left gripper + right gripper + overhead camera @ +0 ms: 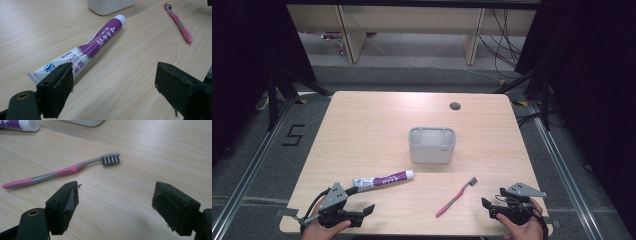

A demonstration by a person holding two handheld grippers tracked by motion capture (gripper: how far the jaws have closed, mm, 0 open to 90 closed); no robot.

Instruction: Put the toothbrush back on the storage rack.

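A purple and white toothpaste tube [383, 180] [92, 47] lies on the wooden table [362, 130], cap pointing right toward the holder. A pink and grey toothbrush [456, 196] [67, 171] lies at the front right, bristles toward the back. A white two-part holder [432, 145] stands mid-table. My left gripper [361, 199] [115, 72] rests at the front left, open, with the tube's flat end just beyond its left jaw. My right gripper [493, 197] [117, 191] rests at the front right, open, with the brush a little ahead and to its left. Nothing lies between either pair of jaws.
A round cable hole [455, 106] sits near the table's far edge. The toothbrush [180, 23] and the holder's base [110, 5] appear far off in the left gripper view. The toothpaste cap [22, 124] appears at the top left of the right gripper view.
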